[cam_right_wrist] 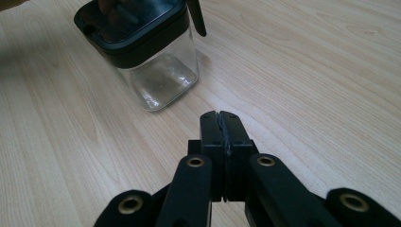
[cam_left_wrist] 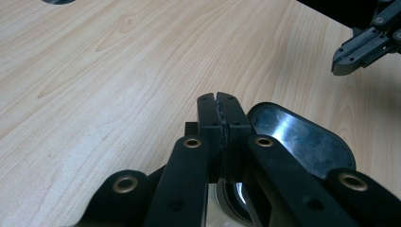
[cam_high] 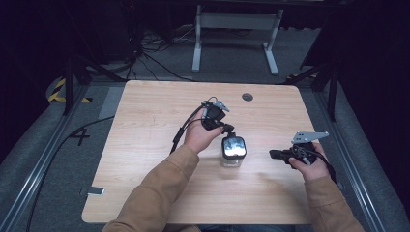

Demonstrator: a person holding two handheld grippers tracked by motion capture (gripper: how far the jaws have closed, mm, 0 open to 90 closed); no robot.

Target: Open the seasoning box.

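While both hands rested over the pale wood worktop (cam_high: 145, 145), each tool was recorded with jaws pressed together and nothing between them. Left tool (cam_left_wrist: 219, 101): positioned directly above the black lid (cam_left_wrist: 302, 137) of the container, at the lid's near edge; contact could not be judged. Right tool (cam_right_wrist: 220, 118): low over bare wood, well apart from the container, tips pointed toward it. Clear square container (cam_right_wrist: 158, 78): upright near the worktop's centre, black lid fitted. Grey round cap (cam_high: 247, 96): set in the worktop near its far edge.
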